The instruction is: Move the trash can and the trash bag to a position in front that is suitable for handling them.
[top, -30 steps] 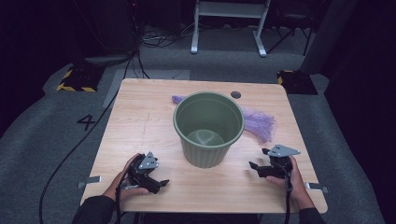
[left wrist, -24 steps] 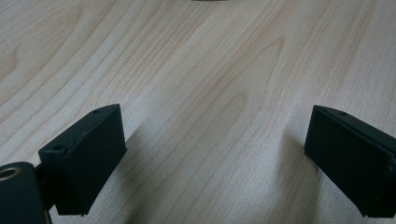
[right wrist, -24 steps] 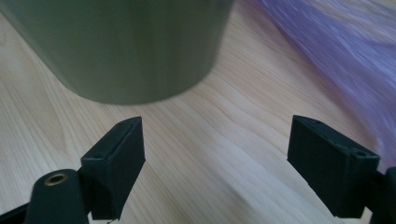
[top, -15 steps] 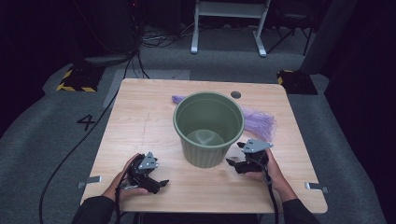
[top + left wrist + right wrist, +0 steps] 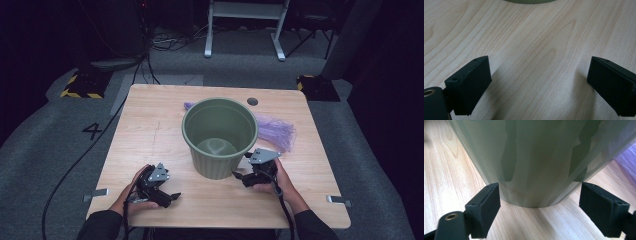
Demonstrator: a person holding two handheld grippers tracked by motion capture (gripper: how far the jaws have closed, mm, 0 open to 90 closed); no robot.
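A green plastic bucket (image 5: 220, 135) stands upright in the middle of the wooden table (image 5: 150, 125), empty inside. A purple mesh bag (image 5: 275, 131) lies flat behind it to the right. My right gripper (image 5: 241, 176) is open at the bucket's lower right side, jaws pointing at its base; in the right gripper view the bucket wall (image 5: 536, 157) sits just beyond the spread jaws. My left gripper (image 5: 167, 196) rests open on the table near the front left, its jaws over bare wood (image 5: 536, 62), the bucket's base (image 5: 529, 1) farther ahead.
A round cable hole (image 5: 252, 101) is in the table's far edge. Metal brackets (image 5: 95, 193) stick out at the front corners. Beyond the table are grey floor, cables (image 5: 165, 42) and a white stand (image 5: 245, 20).
My right gripper has moved left and forward across the table, from near the right edge up to the bucket's base. The left gripper has stayed put.
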